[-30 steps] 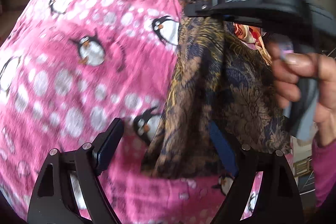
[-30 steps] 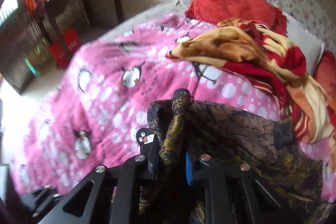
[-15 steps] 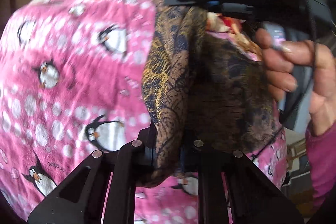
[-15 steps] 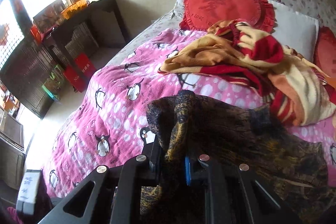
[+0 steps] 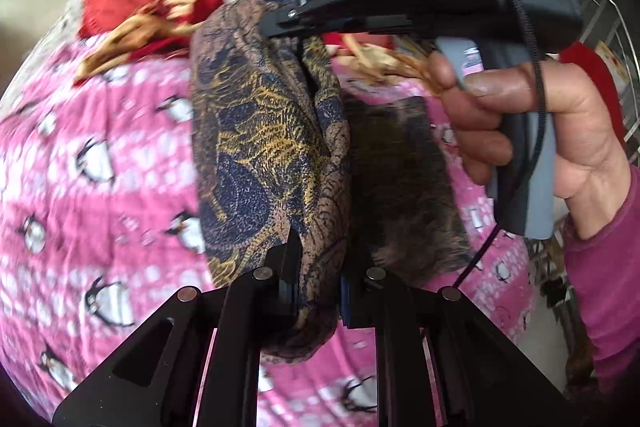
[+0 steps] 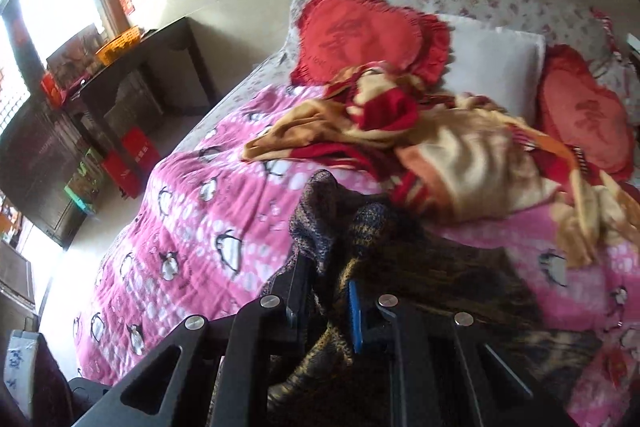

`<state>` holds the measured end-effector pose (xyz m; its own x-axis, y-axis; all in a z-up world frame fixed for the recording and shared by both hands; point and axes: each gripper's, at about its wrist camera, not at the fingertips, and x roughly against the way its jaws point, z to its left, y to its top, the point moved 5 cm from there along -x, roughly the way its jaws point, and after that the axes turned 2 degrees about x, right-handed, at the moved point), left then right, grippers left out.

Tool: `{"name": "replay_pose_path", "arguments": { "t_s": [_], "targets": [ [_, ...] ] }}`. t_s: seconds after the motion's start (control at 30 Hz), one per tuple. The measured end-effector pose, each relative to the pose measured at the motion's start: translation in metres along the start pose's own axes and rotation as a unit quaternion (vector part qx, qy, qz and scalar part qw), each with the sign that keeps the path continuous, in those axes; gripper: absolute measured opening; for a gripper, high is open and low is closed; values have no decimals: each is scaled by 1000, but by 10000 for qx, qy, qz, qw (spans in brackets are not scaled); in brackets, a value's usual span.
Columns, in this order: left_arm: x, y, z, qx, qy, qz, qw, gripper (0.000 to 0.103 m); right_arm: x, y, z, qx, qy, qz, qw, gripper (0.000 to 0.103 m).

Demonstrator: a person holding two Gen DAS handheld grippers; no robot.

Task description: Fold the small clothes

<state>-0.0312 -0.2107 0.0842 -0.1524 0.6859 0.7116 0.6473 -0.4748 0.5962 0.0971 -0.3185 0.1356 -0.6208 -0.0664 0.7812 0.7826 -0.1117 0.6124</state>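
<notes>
A small brown garment with a blue and gold print (image 5: pixel 260 147) hangs stretched between both grippers above the pink penguin blanket (image 5: pixel 100 167). My left gripper (image 5: pixel 318 291) is shut on its lower bunched edge. In the left wrist view the right gripper (image 5: pixel 296 23), held by a hand (image 5: pixel 532 131), pinches the garment's upper edge. In the right wrist view my right gripper (image 6: pixel 328 303) is shut on a fold of the same garment (image 6: pixel 440 267), which trails down to the right over the blanket (image 6: pixel 208 227).
A pile of red, yellow and cream clothes (image 6: pixel 420 147) lies on the bed beyond the garment. Red heart cushions (image 6: pixel 360 31) and a white pillow (image 6: pixel 492 63) sit at the headboard. A dark desk (image 6: pixel 132 75) and cabinets stand to the left of the bed.
My left gripper went from open beside the garment to shut on its lower edge. Both grippers rose, lifting the garment off the blanket, and more of the room shows.
</notes>
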Motion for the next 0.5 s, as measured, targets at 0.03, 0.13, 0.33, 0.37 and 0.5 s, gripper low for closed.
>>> {"name": "replay_pose_path", "arguments": {
  "t_s": [0.03,0.13,0.33,0.37,0.5],
  "targets": [
    [-2,3,-8,-59,-32,6,10000,13,6,-1,-7,-20,-43,-33,10000,14],
    [-12,10,-30,-248,-141,42,9996,13,26,-6,-31,-118,-184,-138,9997,13],
    [-43,20,-79,-677,-351,208,9969,13,57,-28,-85,-417,-458,-199,9979,13],
    [-49,21,-87,-745,-377,243,9962,13,61,-34,-96,-486,-510,-193,9973,13],
    [-75,19,-111,-926,-457,414,9938,13,70,-58,-132,-765,-642,-175,9949,12]
  ]
}}
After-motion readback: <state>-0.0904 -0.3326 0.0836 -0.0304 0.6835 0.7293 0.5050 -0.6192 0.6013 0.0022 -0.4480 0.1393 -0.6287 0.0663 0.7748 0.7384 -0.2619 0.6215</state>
